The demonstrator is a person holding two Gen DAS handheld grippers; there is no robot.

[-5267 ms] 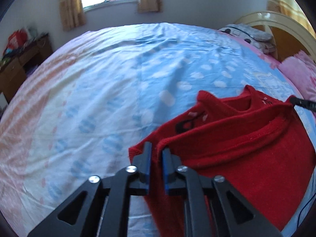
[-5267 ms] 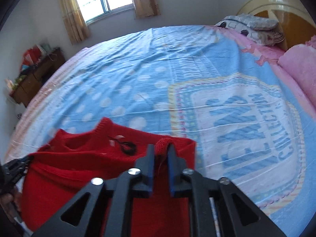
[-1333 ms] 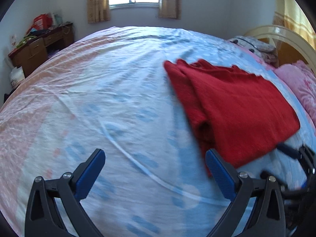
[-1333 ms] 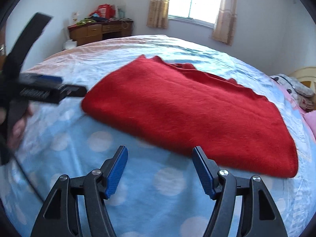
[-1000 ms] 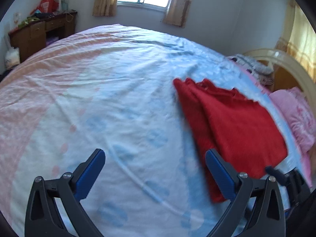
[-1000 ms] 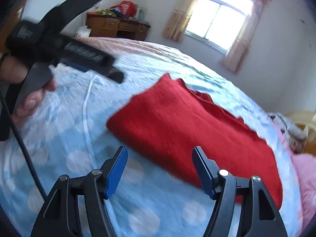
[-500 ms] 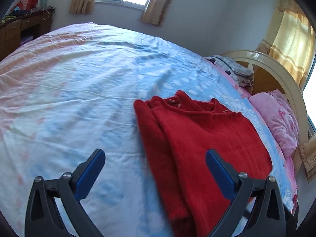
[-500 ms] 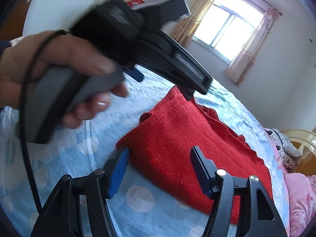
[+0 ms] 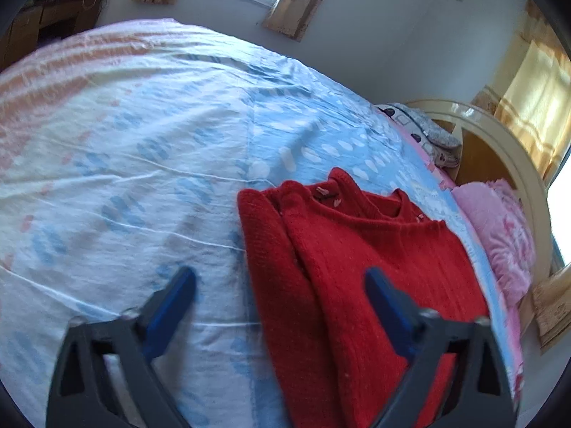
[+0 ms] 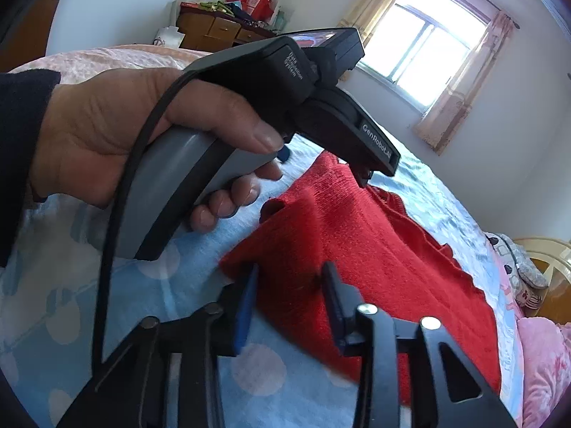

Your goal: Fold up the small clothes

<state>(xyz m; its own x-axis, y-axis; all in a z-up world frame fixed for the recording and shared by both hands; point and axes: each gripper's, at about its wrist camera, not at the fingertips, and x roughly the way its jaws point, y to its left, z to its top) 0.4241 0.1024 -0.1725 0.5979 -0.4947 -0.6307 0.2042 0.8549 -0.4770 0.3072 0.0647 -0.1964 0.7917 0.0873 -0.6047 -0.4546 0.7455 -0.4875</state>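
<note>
A red knit sweater (image 9: 360,267) lies folded flat on the blue patterned bedsheet (image 9: 150,149), neck toward the far side. My left gripper (image 9: 280,285) is open above the sweater's left folded edge, holding nothing. My right gripper (image 10: 291,278) is open, narrower than before, with its fingers on either side of the sweater's near corner (image 10: 282,285). The sweater (image 10: 374,260) stretches away to the right. The person's hand and the left gripper's body (image 10: 249,107) fill the upper left of the right wrist view.
A pink pillow (image 9: 499,228) and a cream headboard (image 9: 514,164) lie to the right of the sweater. A grey spotted pillow (image 9: 428,132) is behind. A wooden desk with clutter (image 10: 221,25) stands by the far wall beside the window (image 10: 424,46).
Both grippers let go of the sweater, which now lies folded. The left gripper swung over its left edge. The right gripper moved in on the near corner and its jaws narrowed.
</note>
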